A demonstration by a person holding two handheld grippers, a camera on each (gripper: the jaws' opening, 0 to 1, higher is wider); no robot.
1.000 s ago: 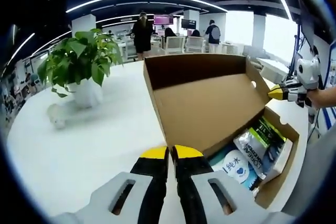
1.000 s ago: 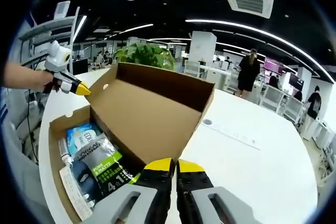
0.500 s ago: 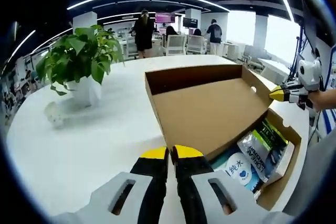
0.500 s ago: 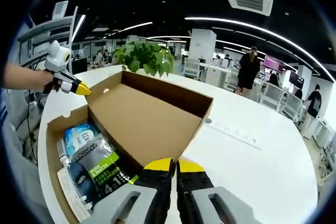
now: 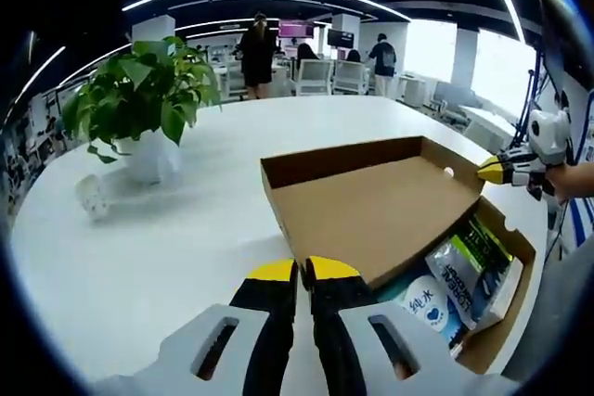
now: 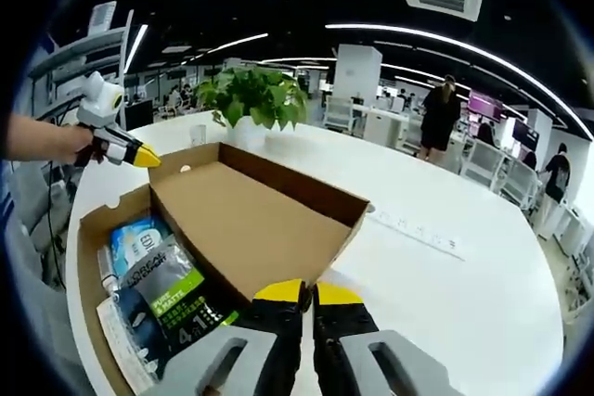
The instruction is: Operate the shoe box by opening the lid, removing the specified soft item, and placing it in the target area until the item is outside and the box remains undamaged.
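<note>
Left hand-held gripper (image 5: 303, 271) jaws closed together, right hand-held gripper (image 6: 307, 292) likewise, both level

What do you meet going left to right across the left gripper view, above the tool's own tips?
Potted plant → open box lid → packets in the shoe box → the other tool, at the lid's corner.
</note>
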